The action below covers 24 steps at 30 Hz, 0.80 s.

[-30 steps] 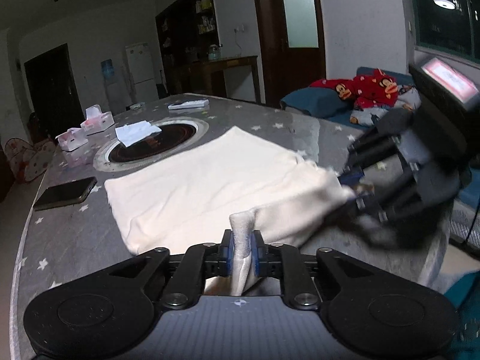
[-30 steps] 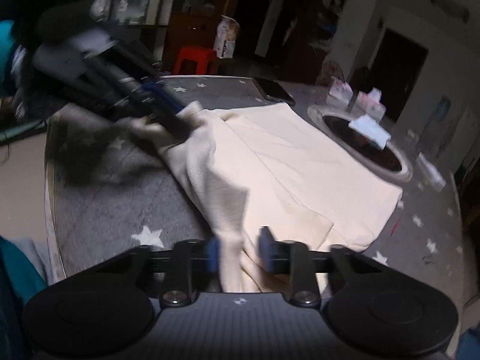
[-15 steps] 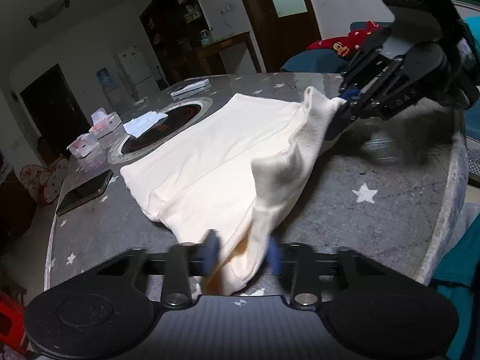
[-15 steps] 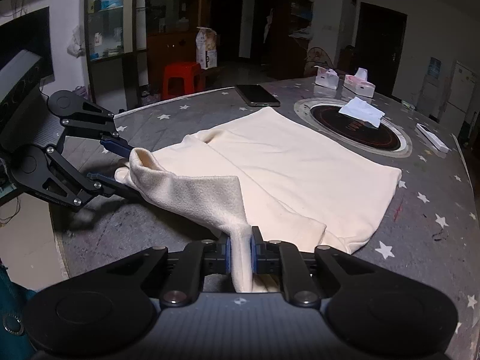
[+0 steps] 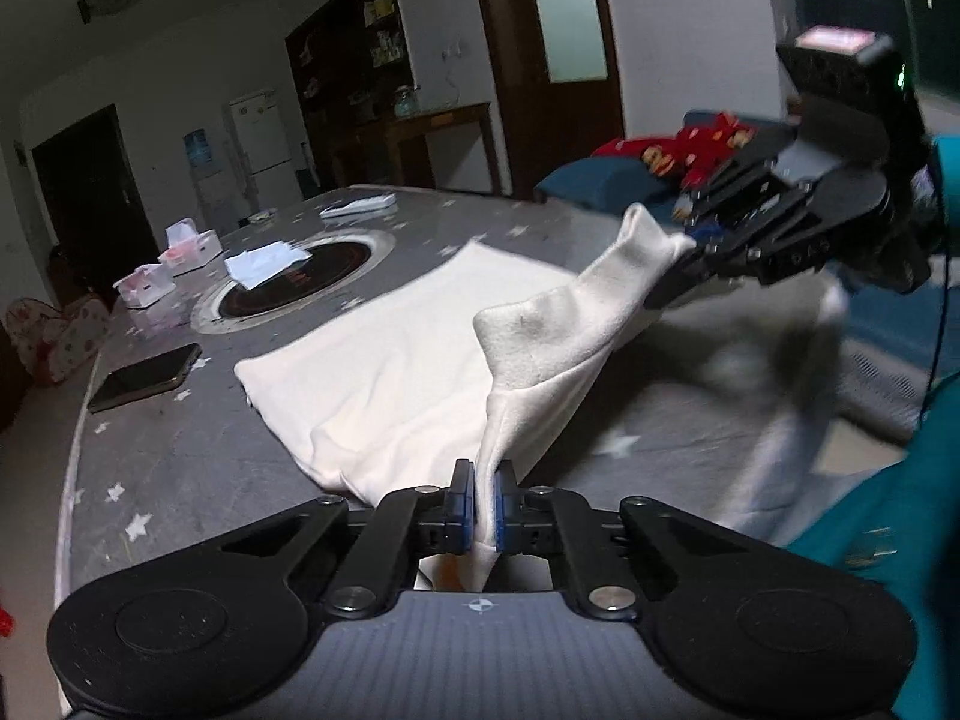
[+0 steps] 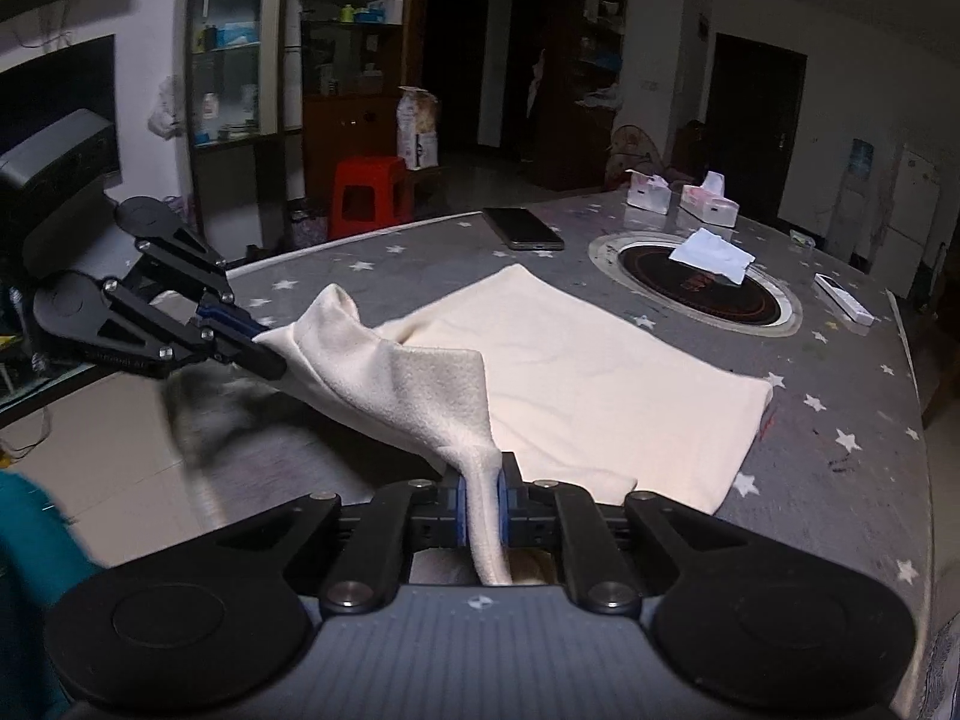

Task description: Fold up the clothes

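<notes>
Cream garment (image 5: 420,354) spread flat on the grey star-patterned table (image 5: 180,456), its near edge lifted off the surface at two corners — one corner in each pair of jaws

Left gripper (image 5: 485,510) at bottom centre of its own view, jaws having just closed, blue pads pinching a thin fold of the cream cloth; seen again at left of the right-wrist view (image 6: 270,354), tips clamped on a raised corner

Right gripper (image 6: 480,507) at bottom centre of its own view, jaws having just closed narrow on a gathered strip of the same cloth; in the left-wrist view at upper right (image 5: 690,240), gripping the other raised corner

Lifted edge sagging between the two grippers, rest of the garment lying flat toward mid-frame

Beyond it, set in the table, a round dark hob (image 6: 696,291) with white paper (image 6: 711,255) on it — a dark phone (image 6: 522,228) near the far left edge, two tissue boxes (image 6: 708,207) behind, well apart from the cloth
</notes>
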### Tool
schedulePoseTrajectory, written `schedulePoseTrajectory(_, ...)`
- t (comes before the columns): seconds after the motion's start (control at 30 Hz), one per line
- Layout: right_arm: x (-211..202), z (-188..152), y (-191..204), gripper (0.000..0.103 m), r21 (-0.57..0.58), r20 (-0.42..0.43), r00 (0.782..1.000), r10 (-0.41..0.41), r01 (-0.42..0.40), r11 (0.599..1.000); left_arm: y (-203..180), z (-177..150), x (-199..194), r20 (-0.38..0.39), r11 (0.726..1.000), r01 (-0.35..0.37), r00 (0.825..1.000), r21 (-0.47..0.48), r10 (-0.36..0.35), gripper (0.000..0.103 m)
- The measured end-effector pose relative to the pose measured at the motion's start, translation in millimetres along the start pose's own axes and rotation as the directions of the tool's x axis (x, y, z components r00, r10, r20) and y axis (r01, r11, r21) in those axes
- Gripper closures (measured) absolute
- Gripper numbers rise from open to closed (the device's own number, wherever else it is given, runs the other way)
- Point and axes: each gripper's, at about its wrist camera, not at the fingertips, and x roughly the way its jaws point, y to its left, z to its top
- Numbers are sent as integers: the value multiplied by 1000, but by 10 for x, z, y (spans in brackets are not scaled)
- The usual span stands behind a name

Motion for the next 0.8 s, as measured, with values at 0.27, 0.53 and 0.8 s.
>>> schedulePoseTrajectory(0.27, -578, 76, 212, 97, -24, -29, 1000, 8, -8, 1000, -235, 161, -385, 47, 999, 37, 998, -18, -36, 97)
schedulePoseTrajectory(0.53, -270, 401, -141, 98, -41, 26, 999, -34, 35, 999, 260, 555, -2, 80, 997, -55, 995, -48, 59, 97)
schedulePoseTrajectory(0.8, 598, 672, -843, 98, 3, -21, 995, -93, 93, 996, 821, 803, 958, -8, 981, -148, 989, -126, 149, 97)
